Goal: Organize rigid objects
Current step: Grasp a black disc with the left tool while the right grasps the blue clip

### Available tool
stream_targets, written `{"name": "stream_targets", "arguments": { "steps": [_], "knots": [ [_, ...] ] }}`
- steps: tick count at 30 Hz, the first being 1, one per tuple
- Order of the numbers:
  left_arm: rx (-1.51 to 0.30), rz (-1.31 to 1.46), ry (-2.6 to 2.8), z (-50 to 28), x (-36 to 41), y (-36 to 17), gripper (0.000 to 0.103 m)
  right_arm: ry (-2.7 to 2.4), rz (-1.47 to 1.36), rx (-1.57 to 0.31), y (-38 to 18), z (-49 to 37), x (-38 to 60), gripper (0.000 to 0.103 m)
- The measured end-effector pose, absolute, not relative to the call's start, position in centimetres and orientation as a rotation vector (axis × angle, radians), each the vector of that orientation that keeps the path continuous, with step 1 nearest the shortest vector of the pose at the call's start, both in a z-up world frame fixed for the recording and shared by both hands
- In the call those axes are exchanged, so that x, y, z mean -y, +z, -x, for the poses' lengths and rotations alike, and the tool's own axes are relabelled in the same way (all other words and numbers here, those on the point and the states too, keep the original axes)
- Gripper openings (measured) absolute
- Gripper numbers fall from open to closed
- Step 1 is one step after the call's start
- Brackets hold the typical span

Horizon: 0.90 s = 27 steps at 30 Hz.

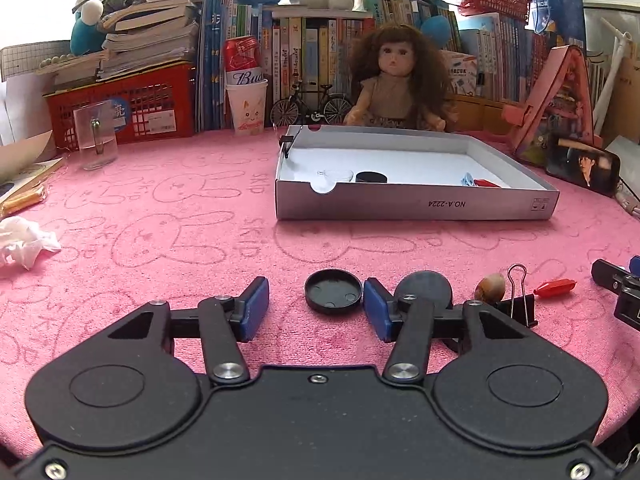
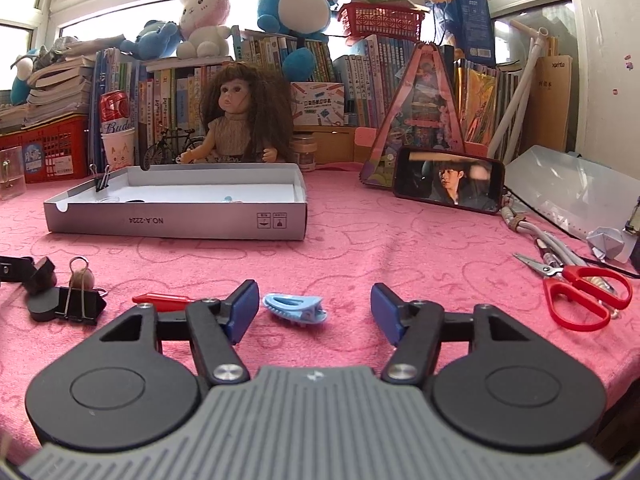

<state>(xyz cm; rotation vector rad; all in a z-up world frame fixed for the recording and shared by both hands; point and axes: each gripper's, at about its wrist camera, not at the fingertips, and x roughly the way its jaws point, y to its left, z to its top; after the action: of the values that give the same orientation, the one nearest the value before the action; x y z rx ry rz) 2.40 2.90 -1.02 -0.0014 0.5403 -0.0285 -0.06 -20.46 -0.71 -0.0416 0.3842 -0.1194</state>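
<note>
My left gripper (image 1: 316, 306) is spread wide, nothing held. A black round cap (image 1: 333, 291) lies open side up on the pink towel (image 1: 160, 240) between the blue pads (image 1: 256, 308), touching or nearly touching the right-side pad. A second black disc (image 1: 425, 287) sits at 2 o'clock from that pad, partly behind the finger. Further toward 3 o'clock: a brown nut-like piece (image 1: 491, 287), a black binder clip (image 1: 520, 304) with its wire handle up, then a red plastic piece (image 1: 555, 287).

My right gripper (image 2: 314, 312) is also wide, empty. A light blue hair claw clip (image 2: 294, 307) lies on the towel between the fingers, closer to the left pad, not touching either. Red-handled scissors (image 2: 584, 294) lie off at 3 o'clock, well apart.

The grey cardboard box tray (image 1: 412, 204) sits at 12 o'clock on the towel. In it are a black cap (image 1: 372, 178), a clear round piece (image 1: 338, 175), and small blue and red bits (image 1: 478, 182) near the front wall. A binder clip (image 2: 103, 180) grips its left rim.
</note>
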Motion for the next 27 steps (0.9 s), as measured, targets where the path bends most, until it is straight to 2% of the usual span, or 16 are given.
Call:
{"name": "stream_targets", "arguments": {
  "steps": [9,14,17,19,20,22,27],
  "knots": [
    [-0.531,-0.018,-0.029,-2.7,-2.5,-1.2,0.051,-0.114,0.017,-0.383,-0.7,0.1,20.0,0.071],
    [-0.53,-0.014,-0.024,-2.8,-2.4,-1.2,0.051,-0.195,0.0,-0.406,-0.8,-0.1,19.3,0.056],
    [-0.529,-0.016,-0.036,-2.7,-2.4,-1.2,0.046,-0.218,0.012,-0.406,-1.0,0.0,18.8,0.055],
    [-0.527,-0.015,-0.042,-2.7,-2.4,-1.1,0.039,-0.221,0.021,-0.406,-1.1,0.0,18.5,0.052],
    [-0.526,-0.014,-0.045,-2.7,-2.4,-1.1,0.031,-0.216,0.019,-0.408,-1.1,0.0,18.4,0.047],
    [-0.528,-0.007,-0.05,-2.7,-2.4,-1.0,0.03,-0.203,0.017,-0.411,-1.0,-0.2,18.5,0.041],
    [-0.529,0.007,-0.059,-2.6,-2.6,-0.8,0.03,-0.177,0.01,-0.416,-0.8,-0.6,18.9,0.04]
  ]
}}
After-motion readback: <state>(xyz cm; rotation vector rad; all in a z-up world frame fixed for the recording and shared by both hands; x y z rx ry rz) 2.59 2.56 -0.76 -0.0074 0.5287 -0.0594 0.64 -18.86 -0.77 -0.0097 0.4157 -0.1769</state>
